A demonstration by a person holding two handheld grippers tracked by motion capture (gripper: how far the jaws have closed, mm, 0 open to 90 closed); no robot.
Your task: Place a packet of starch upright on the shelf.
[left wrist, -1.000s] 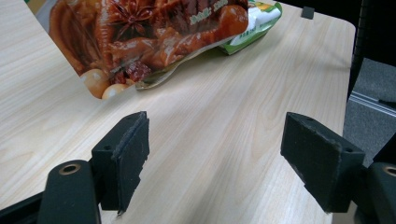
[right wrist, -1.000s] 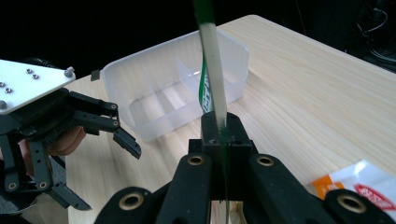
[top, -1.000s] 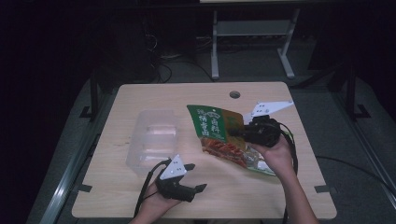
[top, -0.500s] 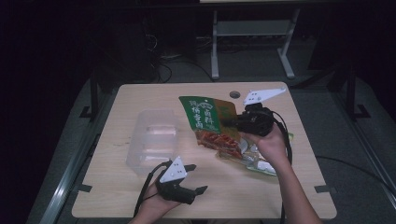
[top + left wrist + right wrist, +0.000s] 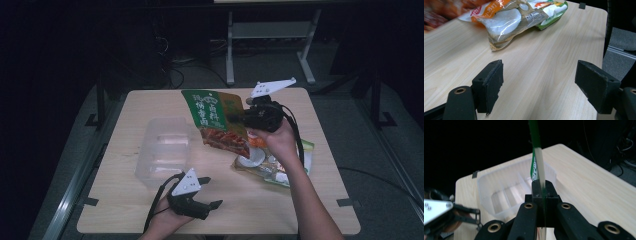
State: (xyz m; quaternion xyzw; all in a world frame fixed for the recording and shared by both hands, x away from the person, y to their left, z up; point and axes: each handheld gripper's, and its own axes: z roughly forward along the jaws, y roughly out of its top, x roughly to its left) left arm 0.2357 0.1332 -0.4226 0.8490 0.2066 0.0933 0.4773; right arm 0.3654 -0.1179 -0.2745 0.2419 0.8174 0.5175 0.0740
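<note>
Right claw point(image 5: 235, 119) clamped on green snack pouch point(image 5: 215, 120), held up above tabletop point(image 5: 310, 200).
Left claw point(image 5: 210, 192) jaws apart, empty, low near front edge; clear plastic tray point(image 5: 162, 155) beside, second packet point(image 5: 272, 162) lying flat.

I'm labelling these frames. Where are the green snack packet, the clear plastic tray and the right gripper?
green snack packet point(image 5: 212, 117), high view, printed front.
clear plastic tray point(image 5: 162, 150), high view, its floor.
right gripper point(image 5: 541, 192), right gripper view, jaw tips.

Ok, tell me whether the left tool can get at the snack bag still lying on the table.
Probably yes. The left tool is open, holds nothing, and bare table lies between it and the flat snack bag. The right tool holds the green packet lifted above the table, seemingly clear of that path.
</note>
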